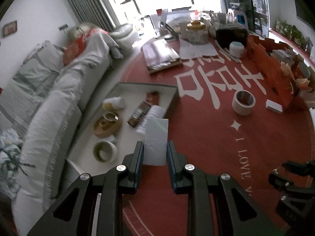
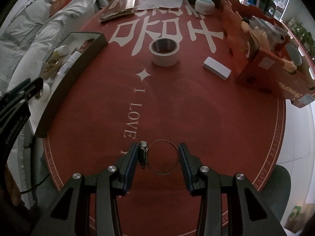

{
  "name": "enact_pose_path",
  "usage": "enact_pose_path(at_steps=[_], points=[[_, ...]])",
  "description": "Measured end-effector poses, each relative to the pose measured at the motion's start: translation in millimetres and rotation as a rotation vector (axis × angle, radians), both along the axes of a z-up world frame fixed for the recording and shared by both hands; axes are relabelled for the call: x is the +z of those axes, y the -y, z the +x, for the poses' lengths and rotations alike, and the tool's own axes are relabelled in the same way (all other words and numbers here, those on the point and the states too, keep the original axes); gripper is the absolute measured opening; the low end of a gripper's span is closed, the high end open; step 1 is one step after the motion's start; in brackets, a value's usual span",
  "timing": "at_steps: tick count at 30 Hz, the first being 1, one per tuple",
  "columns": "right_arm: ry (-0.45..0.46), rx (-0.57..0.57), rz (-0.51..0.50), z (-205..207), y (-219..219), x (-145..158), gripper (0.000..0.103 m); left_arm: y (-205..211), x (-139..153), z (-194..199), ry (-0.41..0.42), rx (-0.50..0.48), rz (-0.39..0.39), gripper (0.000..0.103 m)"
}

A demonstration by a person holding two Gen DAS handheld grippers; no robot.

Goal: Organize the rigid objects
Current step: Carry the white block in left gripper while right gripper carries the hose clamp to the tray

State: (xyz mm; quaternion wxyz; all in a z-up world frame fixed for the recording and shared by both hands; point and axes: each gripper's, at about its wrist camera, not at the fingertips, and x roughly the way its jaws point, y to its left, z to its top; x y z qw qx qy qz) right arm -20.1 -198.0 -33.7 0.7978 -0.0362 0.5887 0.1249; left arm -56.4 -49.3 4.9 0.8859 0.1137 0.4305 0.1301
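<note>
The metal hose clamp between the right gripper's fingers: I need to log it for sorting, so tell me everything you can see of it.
The hose clamp is a thin, silvery metal band bent into an open ring, with a small screw housing on its left side. It sits between the fingers of the right gripper: the housing is against the left finger, the band's far side at the right finger. The red tablecloth shows through the ring. Whether it rests on the cloth or is lifted cannot be told.
</note>
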Motion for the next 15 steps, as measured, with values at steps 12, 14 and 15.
enact_pose_path(at_steps=[12,14,15], points=[[0.066,0.037,0.025,15,-41,38,0.043,-53,14,-7,0.019,0.100,-0.141,0.025],[0.090,0.051,0.046,22,-53,50,0.043,-73,22,-5,0.031,0.149,-0.173,0.025],[0.102,0.060,0.057,26,-60,56,0.043,-83,26,-4,0.041,0.175,-0.183,0.025]])
